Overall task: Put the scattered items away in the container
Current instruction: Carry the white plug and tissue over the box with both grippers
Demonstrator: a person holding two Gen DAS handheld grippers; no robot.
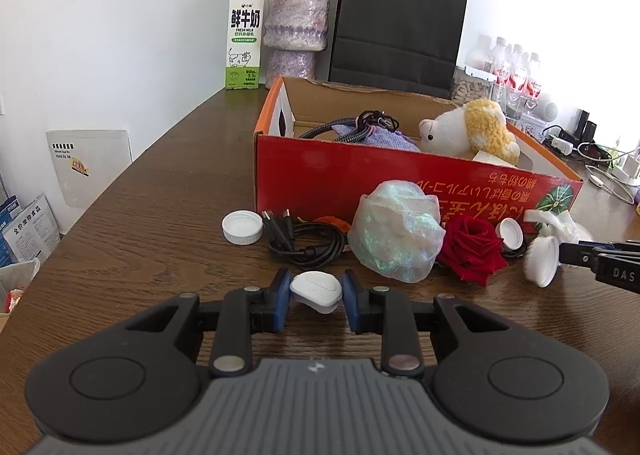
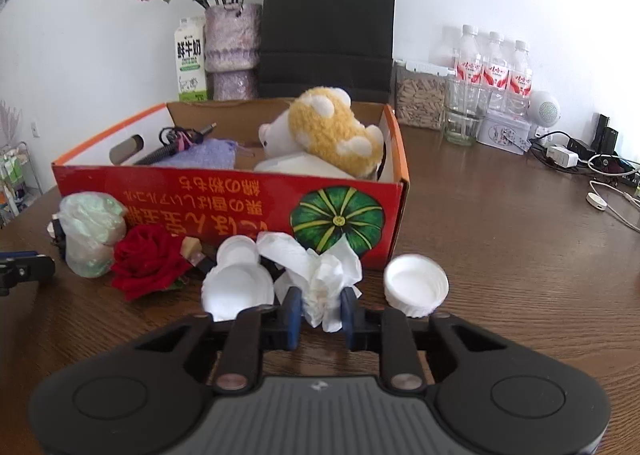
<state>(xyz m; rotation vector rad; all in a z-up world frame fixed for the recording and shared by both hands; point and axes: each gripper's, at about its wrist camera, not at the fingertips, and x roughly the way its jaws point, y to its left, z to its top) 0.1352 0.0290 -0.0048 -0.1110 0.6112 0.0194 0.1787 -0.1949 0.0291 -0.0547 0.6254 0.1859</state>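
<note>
Two grips set: my left gripper (image 1: 316, 301) pinches the white case (image 1: 317, 291), my right gripper (image 2: 322, 311) is clamped on the tissue (image 2: 320, 275). The box (image 2: 240, 211) lies straight ahead of both, right nearer.

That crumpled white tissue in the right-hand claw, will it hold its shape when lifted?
Probably not: the tissue looks thin and crumpled, so its loose folds should sag. It likely weighs almost nothing, and the right gripper pinching it should hold it easily.
</note>
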